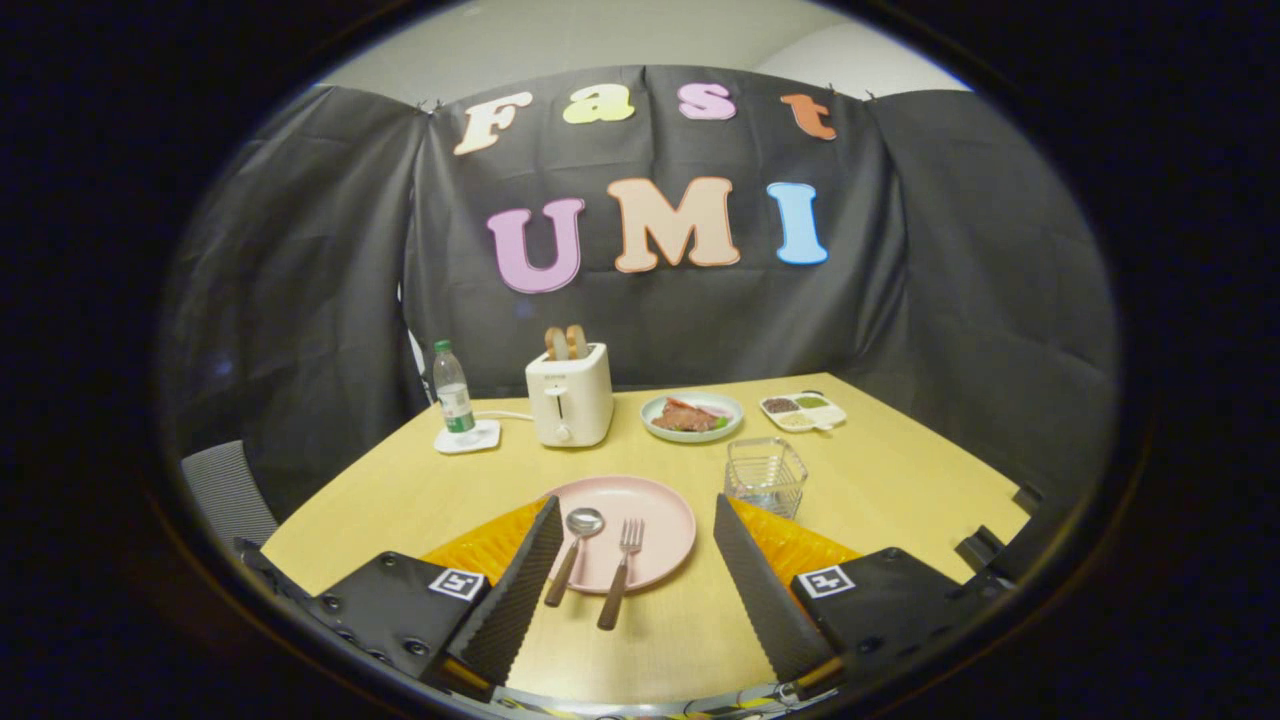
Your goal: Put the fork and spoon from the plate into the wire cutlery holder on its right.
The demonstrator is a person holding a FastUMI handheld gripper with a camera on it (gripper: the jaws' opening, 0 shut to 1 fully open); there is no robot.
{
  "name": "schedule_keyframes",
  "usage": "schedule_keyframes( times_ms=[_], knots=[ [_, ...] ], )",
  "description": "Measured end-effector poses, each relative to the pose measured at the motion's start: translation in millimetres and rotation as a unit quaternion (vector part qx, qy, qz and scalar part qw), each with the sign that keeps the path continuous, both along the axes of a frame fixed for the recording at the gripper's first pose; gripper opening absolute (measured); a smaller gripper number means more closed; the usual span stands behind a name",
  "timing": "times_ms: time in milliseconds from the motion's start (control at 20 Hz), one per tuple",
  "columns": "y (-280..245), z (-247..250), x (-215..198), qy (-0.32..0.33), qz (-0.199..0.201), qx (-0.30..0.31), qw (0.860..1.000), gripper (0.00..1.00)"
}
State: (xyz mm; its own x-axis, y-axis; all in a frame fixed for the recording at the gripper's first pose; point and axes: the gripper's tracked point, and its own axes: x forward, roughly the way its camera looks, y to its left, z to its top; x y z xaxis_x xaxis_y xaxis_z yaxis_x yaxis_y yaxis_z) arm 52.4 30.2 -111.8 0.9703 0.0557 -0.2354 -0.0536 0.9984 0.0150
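So the hand-held gripper was spread wide, nothing in it, hovering over the tabletop with the pink plate framed right between its fingers. My guess is that was just lining up for a first pick. The spoon and fork lay side by side with heads on the plate and wooden handles hanging off the near rim, which should make the handles easy to pinch. The wire cutlery holder stood just beside the plate on the right. The toaster and water bottle had labels, too small to read.
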Motion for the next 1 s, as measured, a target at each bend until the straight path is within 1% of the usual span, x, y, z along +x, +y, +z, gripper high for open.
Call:
schedule_keyframes(
  times_ms=[150,350,600,850,1000],
  knots=[
    [4,-27,10,0.027,-0.001,0.012,1.000,0.97],
    [2,-60,19,0.060,-0.005,0.013,0.998,0.97],
    [0,-93,26,0.090,-0.001,-0.002,0.996,0.97],
    [1,-121,29,0.123,-0.005,0.008,0.992,0.97],
    [5,-126,33,0.128,-0.003,0.006,0.992,0.79]
  ],
)
